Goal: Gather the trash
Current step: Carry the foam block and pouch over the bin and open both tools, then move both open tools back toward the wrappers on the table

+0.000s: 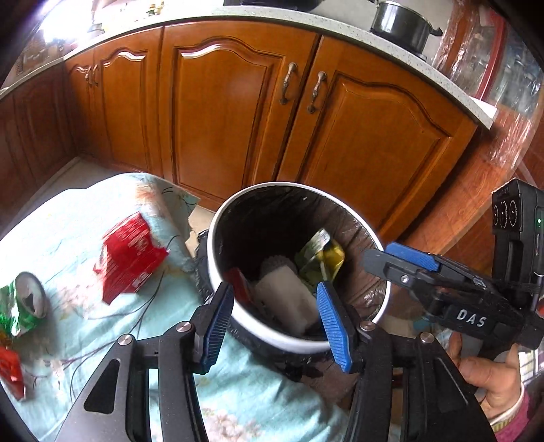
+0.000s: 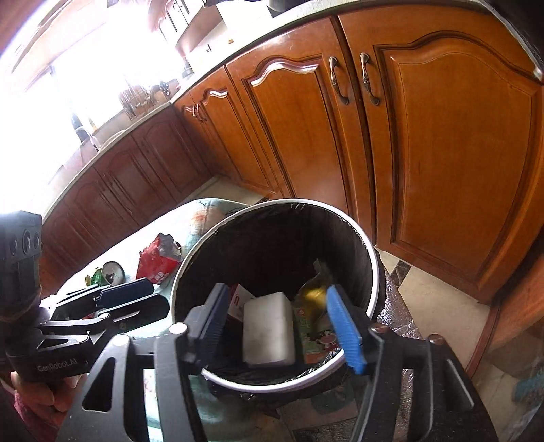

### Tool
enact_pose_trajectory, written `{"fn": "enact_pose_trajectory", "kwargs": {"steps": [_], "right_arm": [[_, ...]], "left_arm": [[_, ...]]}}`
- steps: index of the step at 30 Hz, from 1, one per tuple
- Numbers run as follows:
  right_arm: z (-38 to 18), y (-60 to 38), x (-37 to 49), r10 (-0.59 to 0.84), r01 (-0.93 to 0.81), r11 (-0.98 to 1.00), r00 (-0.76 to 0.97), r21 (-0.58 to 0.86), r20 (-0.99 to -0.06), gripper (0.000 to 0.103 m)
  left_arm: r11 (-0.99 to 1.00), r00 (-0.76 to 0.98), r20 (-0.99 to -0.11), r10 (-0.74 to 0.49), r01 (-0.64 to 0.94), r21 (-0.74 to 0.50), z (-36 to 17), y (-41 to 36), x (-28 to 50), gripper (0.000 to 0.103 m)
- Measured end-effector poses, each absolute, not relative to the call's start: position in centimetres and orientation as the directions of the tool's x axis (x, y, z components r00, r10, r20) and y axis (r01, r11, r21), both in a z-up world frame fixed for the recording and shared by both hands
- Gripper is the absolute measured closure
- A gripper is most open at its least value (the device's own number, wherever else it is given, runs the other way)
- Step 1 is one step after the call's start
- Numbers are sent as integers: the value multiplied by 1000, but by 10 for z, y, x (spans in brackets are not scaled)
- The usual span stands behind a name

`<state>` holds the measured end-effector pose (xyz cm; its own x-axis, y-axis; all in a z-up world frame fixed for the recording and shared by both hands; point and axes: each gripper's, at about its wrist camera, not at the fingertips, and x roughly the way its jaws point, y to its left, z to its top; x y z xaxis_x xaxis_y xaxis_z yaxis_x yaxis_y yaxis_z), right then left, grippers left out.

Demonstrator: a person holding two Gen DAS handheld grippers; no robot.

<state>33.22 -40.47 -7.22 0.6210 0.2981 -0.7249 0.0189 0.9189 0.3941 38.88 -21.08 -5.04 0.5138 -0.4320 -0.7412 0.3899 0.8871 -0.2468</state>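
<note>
A white bin (image 1: 299,343) with a black liner stands at the edge of a light blue cloth (image 1: 85,210); it also shows in the right wrist view (image 2: 372,258). Inside lie a white block (image 2: 268,328), a green-yellow wrapper (image 1: 321,258) and a red scrap. My left gripper (image 1: 275,324) is open and empty over the bin's near rim. My right gripper (image 2: 284,329) is open and empty above the bin. On the cloth lie a red packet (image 1: 129,258), a crushed green can (image 1: 25,302) and another red wrapper (image 1: 10,370).
Wooden kitchen cabinets (image 1: 221,102) stand behind the bin under a pale counter with a black pot (image 1: 403,23). Tiled floor (image 2: 438,306) lies to the right of the bin. The right gripper shows in the left wrist view (image 1: 401,261).
</note>
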Motion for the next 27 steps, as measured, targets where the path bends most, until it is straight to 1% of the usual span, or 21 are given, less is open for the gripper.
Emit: {"fn": "enact_pose_trajectory", "kwargs": {"steps": [2,3,5,10,14,19,23,27], "right_arm": [[-69,-402,326,303,23,912,633,409,-712,27],[-68,-400,322,304,26,910,640,415,-706,26],[-65,-395,316,310,29,902,649,430,-694,19],[-60,-376,296,339,34,873,673,486,-657,11],[-55,-350,286,384,12,852,666,523,-640,7],[-50,-308,277,432,-54,853,632,519,-644,4],[-49,-273,274,457,-129,864,607,486,-651,4],[-53,-246,278,504,-179,845,581,504,-639,4]], "left_arm": [[891,523,-733,-434,367,-266,-52,-196,380,51],[893,528,-729,-436,353,-278,-53,-187,374,51],[900,542,-723,-429,322,-293,-55,-171,360,51],[918,572,-718,-396,234,-320,-58,-124,328,51],[932,593,-722,-357,174,-318,-58,-90,301,50],[947,625,-723,-295,91,-307,-57,-49,270,48],[948,640,-725,-255,18,-317,-54,-19,253,48],[946,655,-725,-214,-47,-321,-50,10,242,47]]}}
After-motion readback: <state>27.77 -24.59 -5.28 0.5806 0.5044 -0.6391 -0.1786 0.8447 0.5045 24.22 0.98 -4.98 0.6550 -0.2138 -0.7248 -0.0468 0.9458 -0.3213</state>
